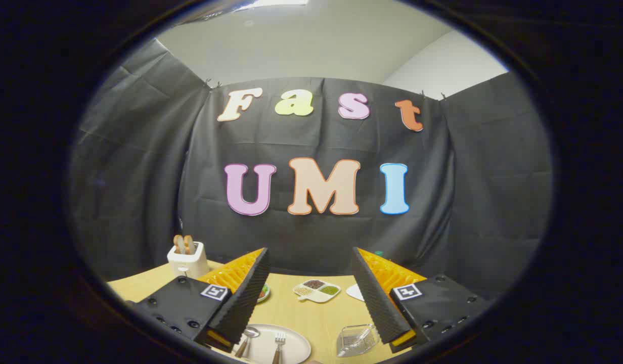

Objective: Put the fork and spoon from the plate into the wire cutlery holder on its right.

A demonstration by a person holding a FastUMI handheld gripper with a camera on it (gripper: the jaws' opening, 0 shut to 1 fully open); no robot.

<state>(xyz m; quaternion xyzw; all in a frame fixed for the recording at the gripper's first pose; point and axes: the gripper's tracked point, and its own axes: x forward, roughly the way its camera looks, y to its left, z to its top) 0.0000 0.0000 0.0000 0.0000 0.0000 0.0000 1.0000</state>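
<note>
Plainly, stage: nothing of the task had been done yet; both pieces lay on the plate and the approach had not begun.
Gripper: the gripper (310, 296) hung high above the table (311, 316), tilted so that it looked more at the booth wall than at the work; its jaws stood wide apart and held nothing.
Plate: the white plate (296, 349) sat low between the fingers, on the wooden table, near the person's side.
Spoon: the spoon (247, 337) lay on the plate's left part, bowl pointing away, just beside the left finger as seen.
Fork: the fork (278, 345) lay to the right of the spoon, tines pointing away, apart from the spoon.
Holder: the wire cutlery holder (357, 339) stood just right of the plate, close under the right finger; I could not tell whether it held anything.
Clutter: a toaster (188, 257) with bread stood far left, and a divided dish (316, 290) of small foods lay beyond the plate, both well apart from the work.
Next move, as a judgement: the gripper would need to pitch down and drop toward one utensil, most likely by its handle, with the jaws narrowed across it.
Risk: the flat, thin metal could slip on the smooth plate.
</note>
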